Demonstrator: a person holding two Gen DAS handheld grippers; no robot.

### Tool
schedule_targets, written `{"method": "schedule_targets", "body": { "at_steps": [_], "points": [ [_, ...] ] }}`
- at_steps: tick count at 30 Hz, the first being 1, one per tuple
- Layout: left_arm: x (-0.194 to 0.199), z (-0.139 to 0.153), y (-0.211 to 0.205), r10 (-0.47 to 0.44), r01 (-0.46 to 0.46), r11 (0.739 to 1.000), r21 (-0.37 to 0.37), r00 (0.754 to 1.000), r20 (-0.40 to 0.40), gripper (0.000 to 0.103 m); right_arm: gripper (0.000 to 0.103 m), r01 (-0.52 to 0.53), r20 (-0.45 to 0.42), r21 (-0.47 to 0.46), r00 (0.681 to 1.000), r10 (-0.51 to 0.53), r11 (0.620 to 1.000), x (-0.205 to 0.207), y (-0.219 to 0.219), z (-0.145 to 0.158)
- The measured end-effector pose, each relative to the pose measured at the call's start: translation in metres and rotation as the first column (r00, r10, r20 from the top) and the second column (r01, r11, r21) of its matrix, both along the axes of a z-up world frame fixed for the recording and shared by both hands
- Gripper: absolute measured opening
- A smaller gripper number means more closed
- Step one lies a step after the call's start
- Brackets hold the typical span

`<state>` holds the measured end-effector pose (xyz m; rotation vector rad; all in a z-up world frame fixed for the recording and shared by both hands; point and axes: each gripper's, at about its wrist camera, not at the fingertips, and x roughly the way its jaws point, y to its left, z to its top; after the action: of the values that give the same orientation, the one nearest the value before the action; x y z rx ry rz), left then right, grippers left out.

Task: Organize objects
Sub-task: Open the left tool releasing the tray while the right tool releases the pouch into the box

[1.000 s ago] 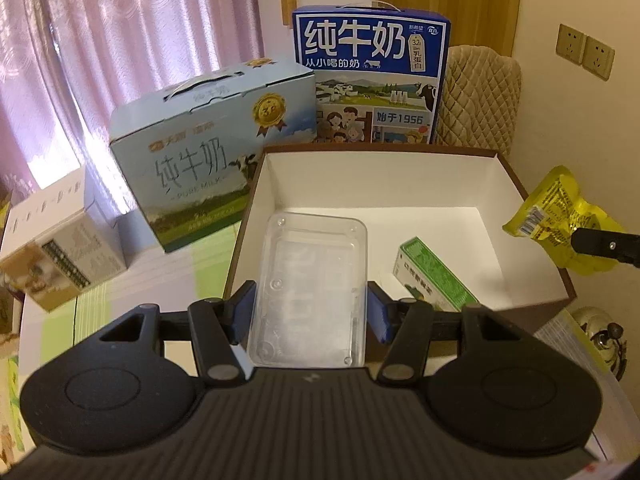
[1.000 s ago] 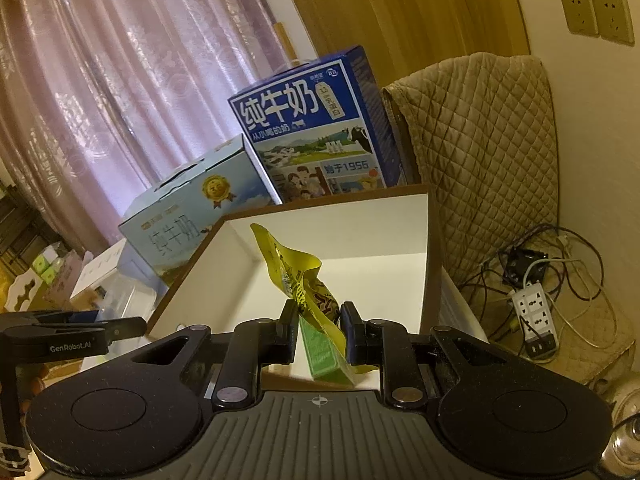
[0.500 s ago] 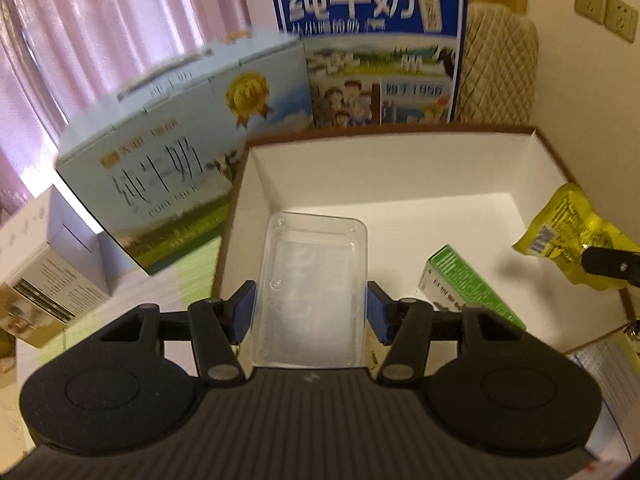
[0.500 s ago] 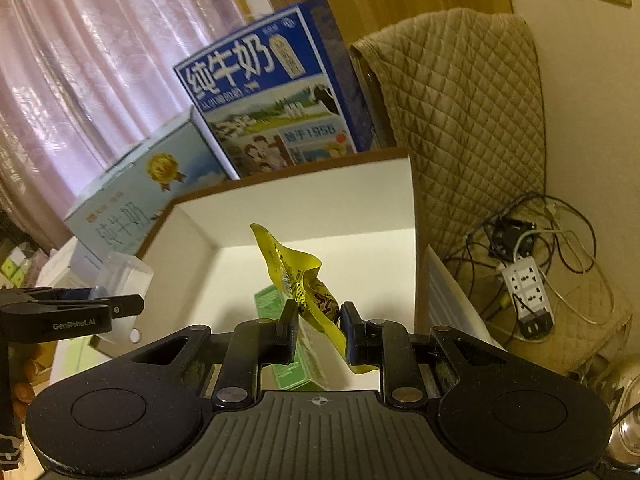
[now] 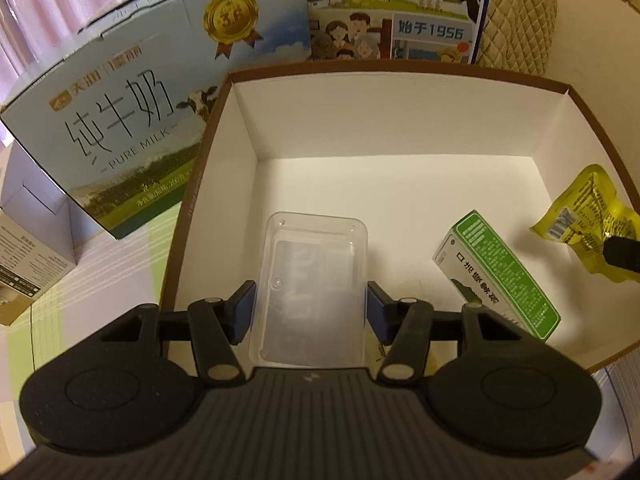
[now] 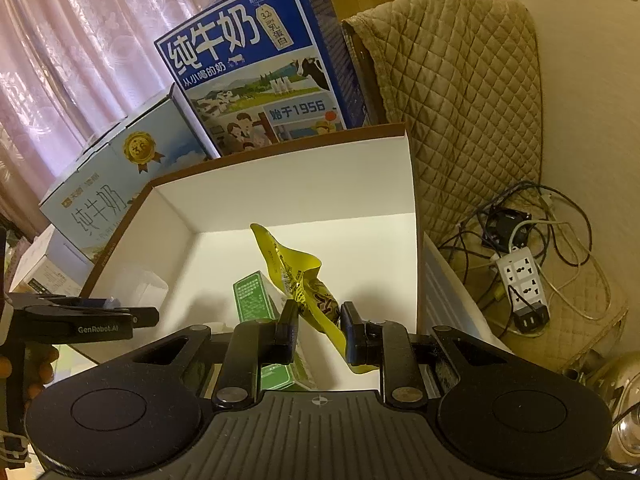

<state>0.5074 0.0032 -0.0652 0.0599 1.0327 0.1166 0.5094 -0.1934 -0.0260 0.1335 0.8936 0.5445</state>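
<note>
My left gripper [image 5: 307, 307] is shut on a clear plastic tray [image 5: 310, 280] and holds it over the near left part of a brown-rimmed white box [image 5: 400, 120]. A green carton [image 5: 500, 276] lies inside the box at the right. My right gripper [image 6: 319, 320] is shut on a yellow snack pouch [image 6: 292, 268] and holds it above the box [image 6: 288, 196], over the green carton [image 6: 254, 300]. The pouch [image 5: 588, 224] shows at the right edge of the left wrist view. The left gripper [image 6: 80, 320] shows at the left of the right wrist view.
A light blue milk case [image 5: 120, 120] stands left of the box and a dark blue milk case [image 6: 256, 68] behind it. A small white carton [image 5: 24, 252] sits at far left. A quilted chair [image 6: 460, 100], cables and a power strip [image 6: 524, 280] lie to the right.
Both grippers have moved forward and lower over the box. The clear tray and the yellow pouch are now held inside its outline, still gripped.
</note>
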Motion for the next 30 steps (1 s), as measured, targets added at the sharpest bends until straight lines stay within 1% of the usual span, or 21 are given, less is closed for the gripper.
{"method": "schedule_targets", "body": {
  "at_steps": [2,4,11,14,15,18,21,23,25,26,27,28,29,30],
  "points": [
    [0.0,-0.003,0.0,-0.005,0.005,1.0,-0.003,1.0,-0.004,0.056,0.019,0.002,-0.001,-0.002,1.0,-0.002,1.0,0.001,0.0,-0.001],
    [0.0,-0.003,0.0,-0.006,0.006,1.0,-0.005,1.0,0.001,0.072,0.019,0.005,-0.002,-0.005,1.0,-0.005,1.0,0.001,0.0,-0.001],
    [-0.004,-0.001,-0.001,-0.026,0.026,1.0,-0.003,1.0,0.016,0.074,0.019,0.015,-0.006,-0.008,1.0,-0.015,1.0,0.004,-0.001,-0.002],
    [-0.006,-0.001,0.0,-0.024,0.025,1.0,-0.01,1.0,0.018,0.075,0.019,0.021,-0.004,-0.008,1.0,-0.021,1.0,0.005,-0.001,-0.002],
    [-0.007,-0.001,0.001,-0.024,0.024,1.0,-0.012,1.0,0.018,0.077,0.019,0.022,-0.004,-0.007,1.0,-0.022,1.0,0.005,-0.001,-0.002],
    [-0.01,-0.001,0.002,-0.025,0.025,1.0,-0.013,0.999,0.021,0.078,0.019,0.03,-0.002,0.002,1.0,-0.03,1.0,0.006,-0.001,-0.001],
    [-0.012,0.001,0.002,-0.024,0.025,0.999,-0.021,0.999,0.024,0.079,0.019,0.035,0.004,0.027,0.999,-0.035,0.999,0.007,-0.003,0.001],
    [-0.014,0.002,0.003,-0.025,0.025,0.999,-0.023,0.999,0.028,0.08,0.019,0.035,0.022,0.063,0.999,-0.036,0.997,0.007,-0.004,0.005],
    [-0.016,0.003,0.003,-0.026,0.027,0.999,-0.027,0.999,0.033,0.083,0.021,0.033,0.039,0.079,0.999,-0.037,0.996,0.007,-0.004,0.009],
    [-0.017,0.004,0.003,-0.027,0.028,0.999,-0.03,0.999,0.036,0.084,0.027,0.034,0.047,0.081,0.998,-0.038,0.996,0.007,-0.004,0.01],
    [-0.019,0.005,0.004,-0.027,0.028,0.999,-0.032,0.999,0.037,0.085,0.041,0.033,0.055,0.08,0.998,-0.038,0.996,0.006,-0.004,0.012],
    [-0.02,0.006,0.004,-0.028,0.029,0.999,-0.035,0.999,0.041,0.085,0.049,0.036,0.066,0.081,0.997,-0.041,0.996,0.004,-0.005,0.014],
    [-0.021,0.007,0.004,-0.029,0.031,0.999,-0.04,0.999,0.043,0.086,0.061,0.04,0.079,0.083,0.996,-0.046,0.996,0.003,-0.005,0.015],
    [-0.023,0.008,0.004,-0.03,0.032,0.999,-0.043,0.999,0.044,0.087,0.065,0.04,0.095,0.084,0.994,-0.048,0.996,0.0,-0.006,0.018]
  ]
}}
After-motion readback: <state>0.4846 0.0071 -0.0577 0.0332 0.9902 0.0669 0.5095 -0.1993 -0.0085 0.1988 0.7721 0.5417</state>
